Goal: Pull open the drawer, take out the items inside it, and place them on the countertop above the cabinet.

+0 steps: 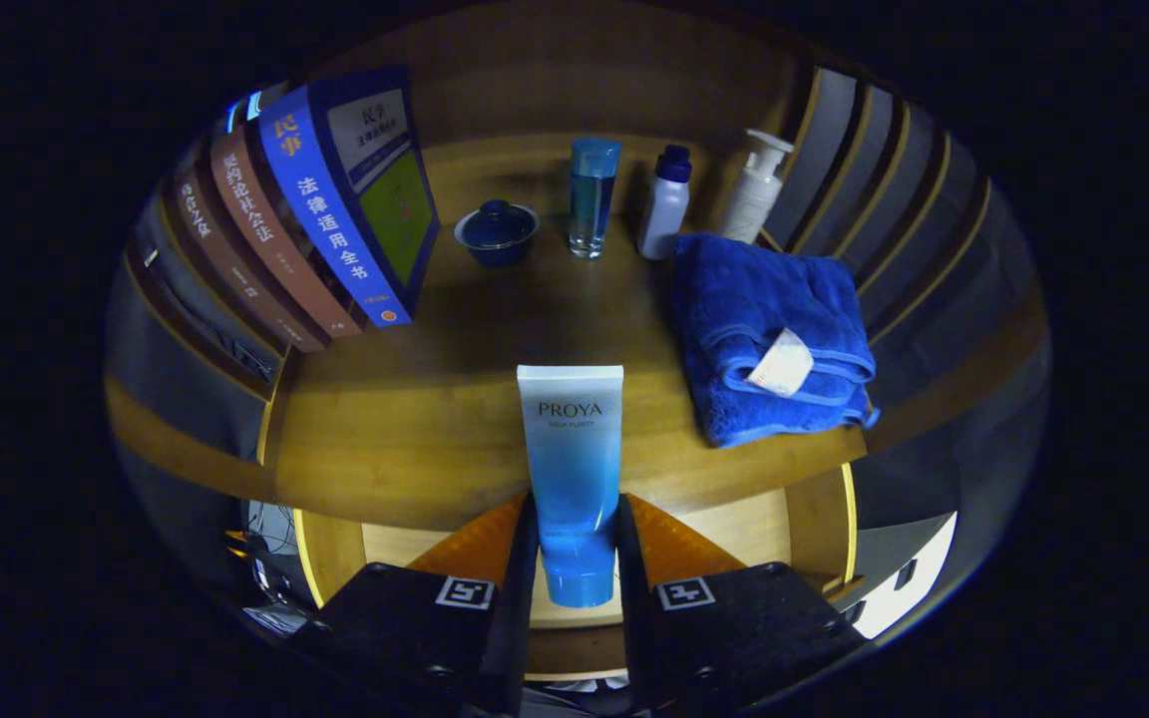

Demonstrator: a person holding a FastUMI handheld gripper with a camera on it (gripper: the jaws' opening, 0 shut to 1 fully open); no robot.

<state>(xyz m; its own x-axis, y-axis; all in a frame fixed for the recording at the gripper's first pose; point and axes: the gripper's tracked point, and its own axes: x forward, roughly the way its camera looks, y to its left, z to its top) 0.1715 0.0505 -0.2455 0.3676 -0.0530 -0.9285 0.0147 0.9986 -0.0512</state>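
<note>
Gripping a blue tube (pixel 573 469), the tongs (pixel 576 558) are clamped on its lower part, one finger at each side near the cap. Tube long axis runs straight ahead along the fingers: cap end toward the camera, flat crimped end pointing away over the wooden tabletop (pixel 415 419). Open drawer (pixel 734 529) sits below the fingers. A folded blue towel (pixel 769 334) lies ahead to the right, and books (pixel 335 199) stand ahead to the left.

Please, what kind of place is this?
Probably a home-style cabinet set up in a booth: a wooden countertop with books, a folded towel and toiletry bottles. The gripper holds a blue tube.
</note>
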